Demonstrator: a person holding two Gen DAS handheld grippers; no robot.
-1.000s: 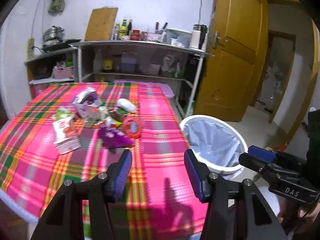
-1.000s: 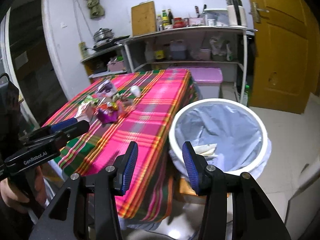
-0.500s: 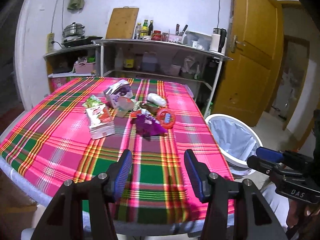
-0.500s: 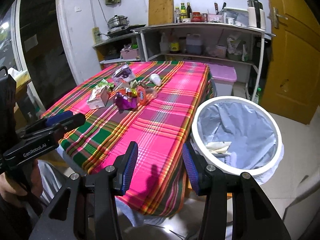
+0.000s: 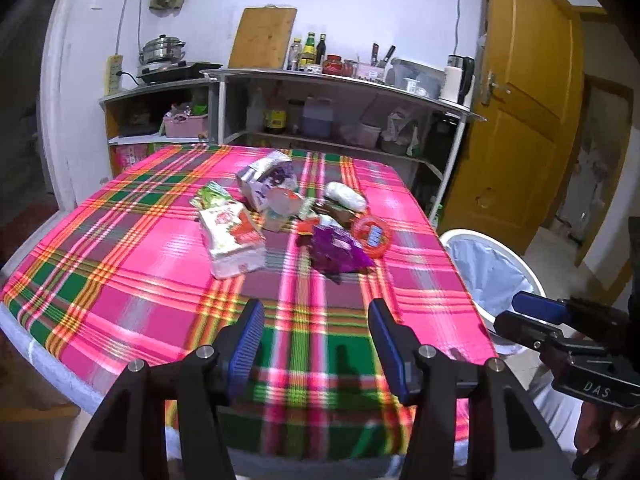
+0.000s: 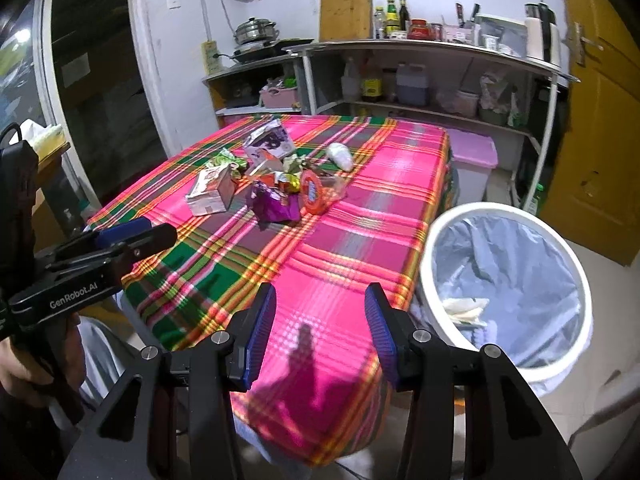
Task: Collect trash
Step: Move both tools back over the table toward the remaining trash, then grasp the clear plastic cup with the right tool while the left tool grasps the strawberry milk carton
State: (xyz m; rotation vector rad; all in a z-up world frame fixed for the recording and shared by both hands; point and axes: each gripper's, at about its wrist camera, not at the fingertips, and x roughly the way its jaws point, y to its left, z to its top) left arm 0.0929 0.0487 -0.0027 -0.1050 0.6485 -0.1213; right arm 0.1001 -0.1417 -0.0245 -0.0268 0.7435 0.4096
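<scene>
Both sets of jaws spread, empty. Trash pile (image 5: 288, 220) mid-worktop (image 5: 120, 272), bin (image 6: 508, 292) beside it. Purple wrapper (image 5: 336, 248) looks light, crinkly, slippery; I'd pinch a raised fold with left gripper (image 5: 316, 344).

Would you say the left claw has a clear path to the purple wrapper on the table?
Probably yes: the left claw is open and empty, and only bare tablecloth lies between it and the purple wrapper.
</scene>
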